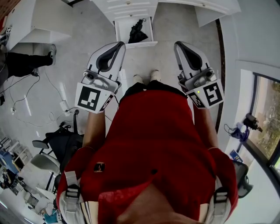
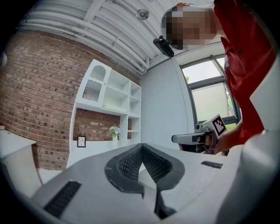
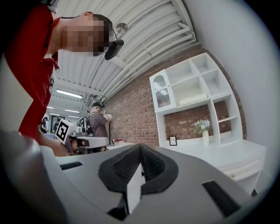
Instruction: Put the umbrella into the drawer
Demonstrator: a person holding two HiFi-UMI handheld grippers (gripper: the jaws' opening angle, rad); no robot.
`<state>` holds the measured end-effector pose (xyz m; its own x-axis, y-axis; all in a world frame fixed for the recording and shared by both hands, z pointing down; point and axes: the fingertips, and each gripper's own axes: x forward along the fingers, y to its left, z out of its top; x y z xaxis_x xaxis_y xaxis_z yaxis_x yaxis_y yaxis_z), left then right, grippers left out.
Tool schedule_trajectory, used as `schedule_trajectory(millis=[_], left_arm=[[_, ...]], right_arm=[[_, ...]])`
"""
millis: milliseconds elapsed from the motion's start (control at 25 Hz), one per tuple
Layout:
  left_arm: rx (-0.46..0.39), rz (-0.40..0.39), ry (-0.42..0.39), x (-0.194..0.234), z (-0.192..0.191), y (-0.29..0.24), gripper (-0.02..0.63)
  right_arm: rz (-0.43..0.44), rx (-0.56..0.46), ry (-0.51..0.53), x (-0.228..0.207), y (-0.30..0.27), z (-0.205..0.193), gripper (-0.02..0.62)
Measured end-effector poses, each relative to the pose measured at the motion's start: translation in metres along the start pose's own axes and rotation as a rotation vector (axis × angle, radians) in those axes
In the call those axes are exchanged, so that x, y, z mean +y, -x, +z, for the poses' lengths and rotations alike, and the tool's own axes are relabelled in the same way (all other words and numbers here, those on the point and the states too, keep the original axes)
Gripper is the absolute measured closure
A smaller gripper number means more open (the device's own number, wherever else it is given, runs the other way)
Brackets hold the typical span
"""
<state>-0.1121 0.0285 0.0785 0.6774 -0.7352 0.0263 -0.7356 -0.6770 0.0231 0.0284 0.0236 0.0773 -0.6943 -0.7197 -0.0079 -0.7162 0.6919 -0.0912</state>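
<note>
Far left of the head view: a bystander's dark trouser leg [image 1: 22, 63] and loose cables [image 1: 26, 98] on the pale floor [image 1: 175, 26], with an office chair [image 1: 59, 146] lower down. Next across: left gripper [image 1: 119, 45], held level ahead of the red shirt [image 1: 153, 144] and aimed toward the white cabinet [image 1: 131, 8]. Seen in the left gripper view fully closed, pad tips in contact, gripping nothing; beyond the tips, a white shelf unit [image 2: 109, 94] against a brick wall [image 2: 39, 100], carrying a vase of flowers [image 2: 114, 131]. Centre top: open drawer [image 1: 140, 44] at the cabinet base, with the black umbrella [image 1: 138, 31] lying inside, ahead of and between both grippers, touched by neither. Just below the drawer, two shoe toes [image 1: 146, 78]. Right of centre: right gripper [image 1: 179, 45], level and roughly parallel to the left one. Seen in the right gripper view likewise closed tip to tip, empty. Far right: window [image 1: 267, 118].
</note>
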Motion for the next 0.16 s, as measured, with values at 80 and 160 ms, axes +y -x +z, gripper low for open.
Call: schedule_trajectory(millis=[80, 160], left_arm=[[0.004, -0.001, 0.005, 0.0007, -0.0026, 0.0010, 0.600], [0.006, -0.001, 0.009, 0.0017, -0.0048, 0.0021, 0.600]], right_arm=[[-0.003, 0.000, -0.002, 0.0006, -0.0004, -0.0015, 0.597], [-0.005, 0.002, -0.003, 0.0015, -0.0011, -0.0033, 0.597]])
